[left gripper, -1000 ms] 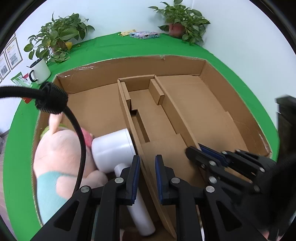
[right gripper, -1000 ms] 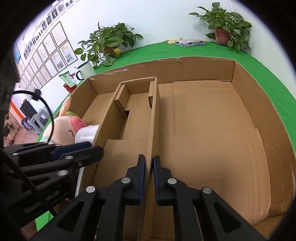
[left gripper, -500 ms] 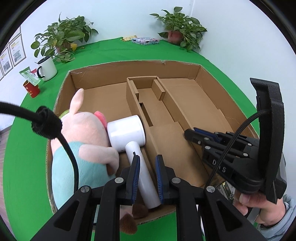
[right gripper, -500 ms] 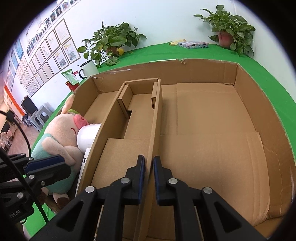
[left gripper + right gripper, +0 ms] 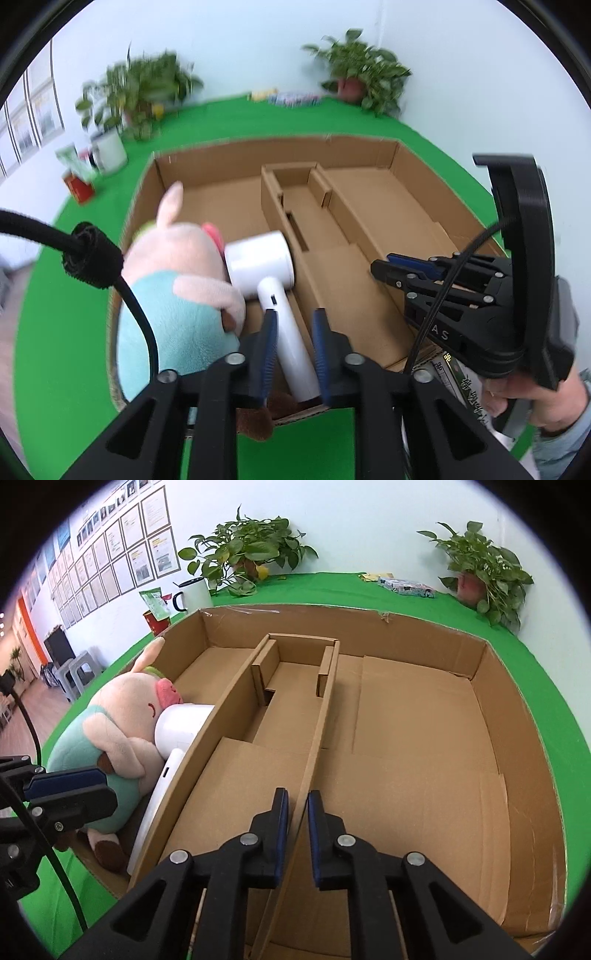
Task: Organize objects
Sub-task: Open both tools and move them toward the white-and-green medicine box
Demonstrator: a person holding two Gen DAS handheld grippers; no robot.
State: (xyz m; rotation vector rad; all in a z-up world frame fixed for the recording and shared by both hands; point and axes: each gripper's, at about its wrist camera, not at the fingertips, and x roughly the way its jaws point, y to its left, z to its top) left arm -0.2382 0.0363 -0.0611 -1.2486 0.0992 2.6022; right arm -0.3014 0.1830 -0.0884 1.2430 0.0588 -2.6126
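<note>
Inside box's left compartment: hair dryer beside plush pig, placing done. Left gripper jaws just opening, empty, handle below. Right gripper loosely straddles divider; next, fetch another object.

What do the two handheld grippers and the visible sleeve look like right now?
Both grippers are black plastic with silver screws and blue pads on the fingers. The left gripper trails a black cable with a wrap. The right gripper has white lettering and a curved black guard. The sleeve is light blue-grey.
</note>
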